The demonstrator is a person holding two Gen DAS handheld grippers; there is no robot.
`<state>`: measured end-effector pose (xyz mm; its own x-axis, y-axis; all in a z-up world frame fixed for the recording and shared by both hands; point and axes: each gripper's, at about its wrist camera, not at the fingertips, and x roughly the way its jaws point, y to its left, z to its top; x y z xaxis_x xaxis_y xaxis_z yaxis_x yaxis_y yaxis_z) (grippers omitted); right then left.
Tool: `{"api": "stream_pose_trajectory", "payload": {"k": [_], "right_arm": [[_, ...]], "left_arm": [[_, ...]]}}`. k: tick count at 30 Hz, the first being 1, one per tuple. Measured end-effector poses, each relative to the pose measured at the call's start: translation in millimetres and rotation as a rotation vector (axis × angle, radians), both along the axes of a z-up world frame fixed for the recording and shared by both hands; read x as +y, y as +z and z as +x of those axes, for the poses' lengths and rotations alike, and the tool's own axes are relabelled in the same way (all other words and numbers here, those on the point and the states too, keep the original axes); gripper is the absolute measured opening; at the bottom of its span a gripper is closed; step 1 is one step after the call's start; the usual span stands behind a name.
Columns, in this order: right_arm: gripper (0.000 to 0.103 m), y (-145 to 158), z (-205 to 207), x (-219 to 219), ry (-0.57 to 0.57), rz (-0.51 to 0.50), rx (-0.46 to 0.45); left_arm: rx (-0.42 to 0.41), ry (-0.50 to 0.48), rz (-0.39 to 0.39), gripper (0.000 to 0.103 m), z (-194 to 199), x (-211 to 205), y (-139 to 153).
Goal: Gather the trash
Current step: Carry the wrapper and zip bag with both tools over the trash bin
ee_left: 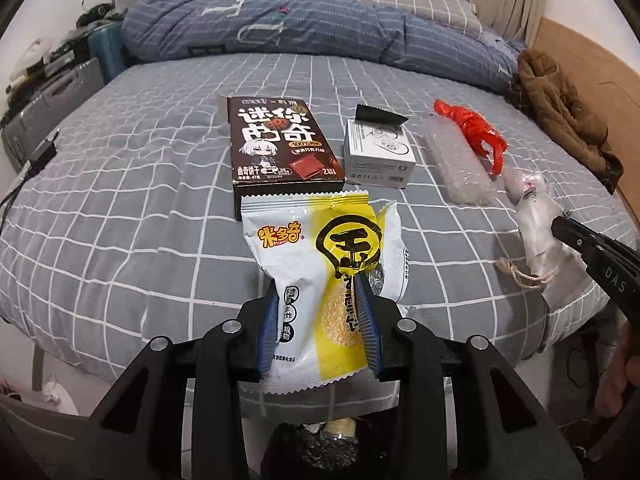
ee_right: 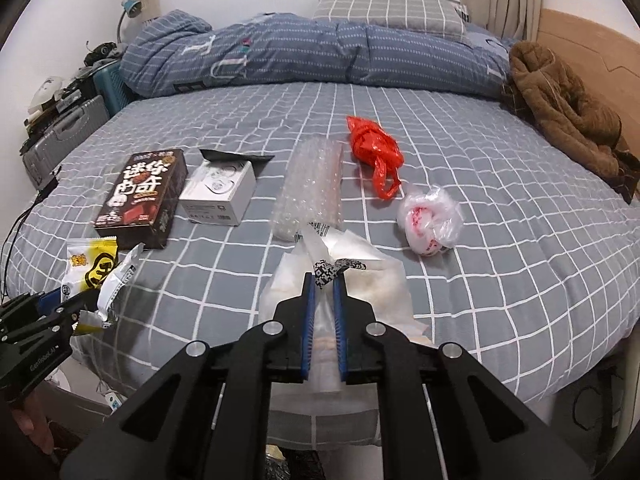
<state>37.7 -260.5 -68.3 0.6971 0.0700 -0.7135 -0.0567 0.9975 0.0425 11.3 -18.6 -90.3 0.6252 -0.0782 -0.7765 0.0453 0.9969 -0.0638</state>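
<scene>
My left gripper (ee_left: 318,280) is shut on a yellow-and-white snack wrapper (ee_left: 308,240), held up over the near edge of the bed. My right gripper (ee_right: 323,280) is shut on a translucent white bag (ee_right: 360,280) with a QR label, also lifted off the sheet. On the bed lie a brown chocolate box (ee_right: 144,196), a small white box (ee_right: 218,196), a black wrapper scrap (ee_right: 232,156), a roll of bubble wrap (ee_right: 312,188), a red plastic bag (ee_right: 374,148) and a crumpled white plastic bag (ee_right: 430,220) with red print.
The bed (ee_right: 500,240) has a grey checked sheet. A blue duvet (ee_right: 320,52) is bunched along its far side, and a brown jacket (ee_right: 560,108) lies by the wooden headboard on the right. Suitcases (ee_right: 64,132) stand past the left edge, where a black cable (ee_right: 24,212) runs.
</scene>
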Motion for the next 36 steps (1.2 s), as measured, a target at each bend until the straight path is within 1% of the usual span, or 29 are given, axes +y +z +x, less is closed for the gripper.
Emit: {"api": "stream_pose_trajectory", "payload": {"k": [3,7,21,32,36], "right_arm": [[0.009,0,-6,1,0.004,-0.001,-0.003],[0.009,0,-16,3,0.007,-0.003,-0.005],[0.008,11,-60,1,-0.001,0.004,-0.048],[0.008,9,-99,10,0.033,0.005,-0.04],[0.008,6,-115,13,0.051,0.001,-0.029]], "left_arm": [[0.005,-0.007,-0.013,0.034,-5,1,1],[-0.004,-0.022,-0.001,0.034,-15,-2,2],[-0.018,-0.03,0.003,0.034,-49,-9,4],[-0.01,-0.039,0.005,0.034,-78,-13,1],[0.008,-0.045,0.001,0.034,-91,-15,-5]]}}
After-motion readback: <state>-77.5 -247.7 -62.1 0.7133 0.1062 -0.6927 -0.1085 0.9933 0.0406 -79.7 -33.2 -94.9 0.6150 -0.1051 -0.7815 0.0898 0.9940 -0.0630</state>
